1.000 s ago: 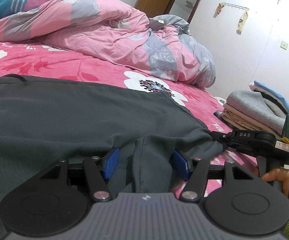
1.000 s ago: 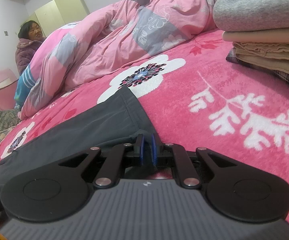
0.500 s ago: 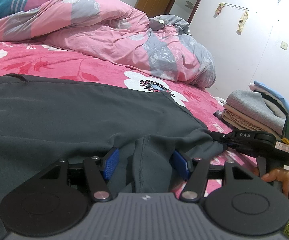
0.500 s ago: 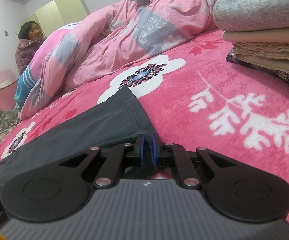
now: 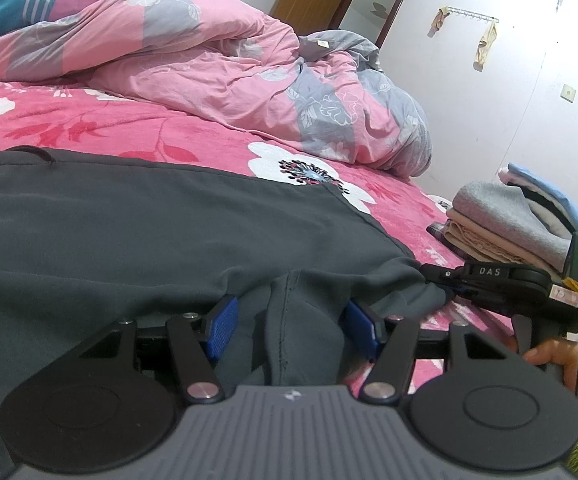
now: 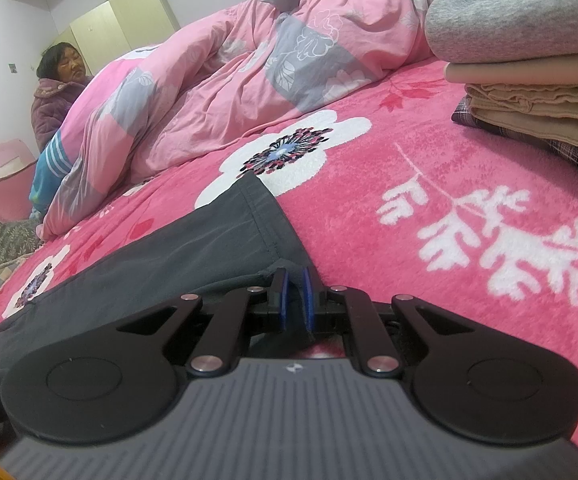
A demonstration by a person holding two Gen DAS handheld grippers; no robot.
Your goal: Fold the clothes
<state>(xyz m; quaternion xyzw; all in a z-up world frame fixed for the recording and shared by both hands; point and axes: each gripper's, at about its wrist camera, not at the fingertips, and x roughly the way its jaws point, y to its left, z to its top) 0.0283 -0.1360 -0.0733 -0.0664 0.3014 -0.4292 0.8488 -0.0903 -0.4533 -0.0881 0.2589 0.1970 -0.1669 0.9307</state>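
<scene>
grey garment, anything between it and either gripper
Nothing visible does. The right gripper is already shut on the grey garment at its corner. The left gripper stands open with a bunched fold of the same cloth lying between its blue pads, which do not press on it.

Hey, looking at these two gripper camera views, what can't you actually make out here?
- Dark grey garment: its near and left parts run off the left wrist view, so its type is unclear.
- Folded stack: cut by the right wrist view's edge.
- Items on the wall hooks: too small.
- Left gripper: fabric between its fingers; pad contact hidden.
</scene>
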